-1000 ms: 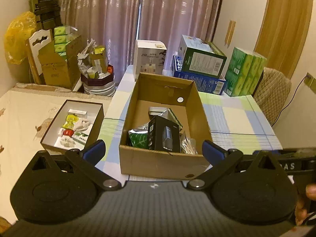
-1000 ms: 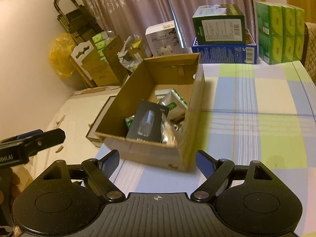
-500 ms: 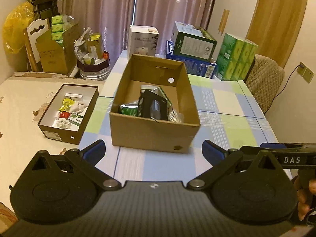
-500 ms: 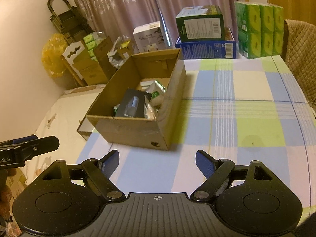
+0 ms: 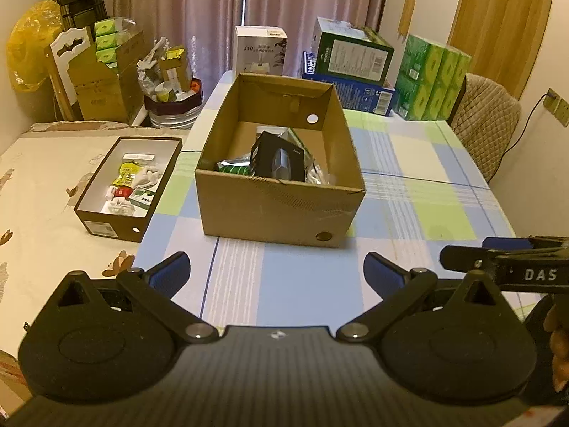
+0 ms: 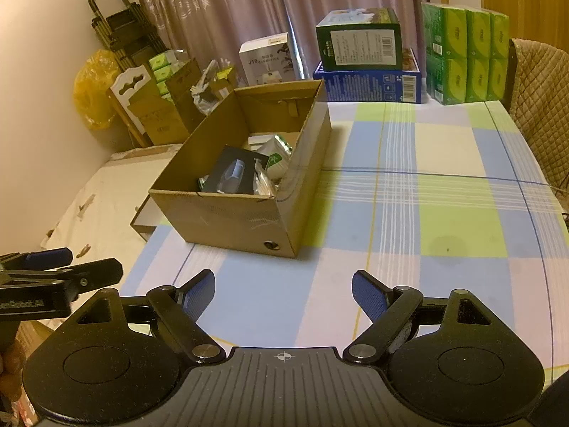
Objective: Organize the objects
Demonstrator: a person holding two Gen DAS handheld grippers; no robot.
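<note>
Tongs: left tongs (image 5: pixel 275 272) spread wide, empty, low in frame above checked desk (image 5: pixel 419 195) | right tongs (image 6: pixel 282 290) likewise wide apart, gripping nothing | cardboard box (image 5: pixel 281 206) at frame centre on desk, black packet (image 5: pixel 279 158) and green pouches inside | small dark box (image 5: pixel 117 226) of oddments left of it, beside the desk.

The cardboard box (image 5: pixel 281 203) wall hid the lower parts of its contents; print on the black packet (image 5: pixel 279 158) was too small to read

Dim warm indoor light, soft shadows, slight blur, strong fisheye edge distortion
</note>
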